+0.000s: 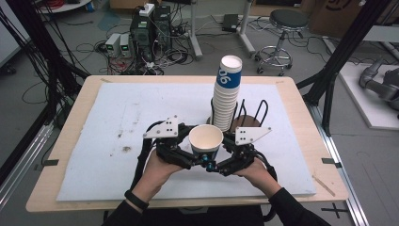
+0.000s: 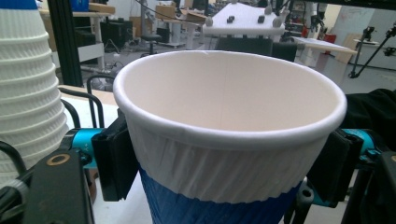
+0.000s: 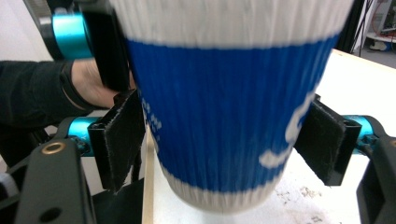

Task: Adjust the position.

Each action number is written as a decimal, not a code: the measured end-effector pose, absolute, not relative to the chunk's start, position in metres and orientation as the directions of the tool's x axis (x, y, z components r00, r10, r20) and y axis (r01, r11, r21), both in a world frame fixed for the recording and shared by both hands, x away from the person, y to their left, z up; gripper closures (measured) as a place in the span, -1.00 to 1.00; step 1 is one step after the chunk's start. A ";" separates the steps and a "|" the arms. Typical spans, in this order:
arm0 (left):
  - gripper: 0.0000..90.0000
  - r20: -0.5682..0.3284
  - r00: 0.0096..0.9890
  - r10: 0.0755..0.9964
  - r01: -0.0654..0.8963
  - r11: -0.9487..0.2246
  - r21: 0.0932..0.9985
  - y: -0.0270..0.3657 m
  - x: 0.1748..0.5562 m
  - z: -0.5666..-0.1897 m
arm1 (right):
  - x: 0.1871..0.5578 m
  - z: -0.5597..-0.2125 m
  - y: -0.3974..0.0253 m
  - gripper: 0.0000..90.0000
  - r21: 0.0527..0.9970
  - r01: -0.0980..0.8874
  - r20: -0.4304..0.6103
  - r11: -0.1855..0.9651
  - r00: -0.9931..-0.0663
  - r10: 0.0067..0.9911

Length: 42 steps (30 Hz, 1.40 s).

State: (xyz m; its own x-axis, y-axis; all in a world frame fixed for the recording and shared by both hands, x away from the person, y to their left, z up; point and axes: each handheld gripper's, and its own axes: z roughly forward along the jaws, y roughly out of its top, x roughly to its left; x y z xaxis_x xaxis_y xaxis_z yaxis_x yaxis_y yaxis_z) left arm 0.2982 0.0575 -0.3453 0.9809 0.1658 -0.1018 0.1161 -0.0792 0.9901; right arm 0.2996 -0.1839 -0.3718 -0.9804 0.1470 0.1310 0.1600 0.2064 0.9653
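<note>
one ribbed paper cup (image 1: 205,140), white above and blue below, stands upright between the two grippers, mouth up, long axis vertical. the left gripper (image 2: 224,163) has its pads pressed on the cup's upper wall; the right gripper (image 3: 229,140) brackets the blue band, contact unclear. just beyond them rises one tilted stack of cups (image 1: 227,92) in a wire holder (image 1: 256,110).

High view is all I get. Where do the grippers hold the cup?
Observer: The left gripper pinches the cup on its white band, just under the rim.
Operator: And the other one?
Observer: The right gripper sits lower, its pads against the blue band.
Operator: Is anything on the blue?
Observer: White print, too blurred to read.
</note>
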 end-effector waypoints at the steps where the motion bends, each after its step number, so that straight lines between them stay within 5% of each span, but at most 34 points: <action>1: -0.49 -0.103 0.981 0.164 0.117 -0.079 0.990 0.057 0.298 -0.345 | 0.300 -0.372 -0.184 -0.45 0.965 0.158 0.130 0.208 -0.981 0.145; 13: -0.62 -0.124 0.980 0.158 0.136 -0.064 0.989 0.058 0.298 -0.343 | 0.299 -0.372 -0.184 -0.38 0.966 0.132 0.100 0.224 -0.984 0.147; 27: -0.53 -0.098 0.983 0.155 0.109 -0.064 0.992 0.061 0.297 -0.340 | 0.299 -0.373 -0.183 -0.38 0.966 0.122 0.090 0.228 -0.985 0.147; 42: -0.52 -0.056 0.967 0.250 0.082 -0.092 0.992 0.084 0.302 -0.343 | 0.306 -0.373 -0.197 -0.53 0.959 0.134 0.080 0.251 -0.973 0.214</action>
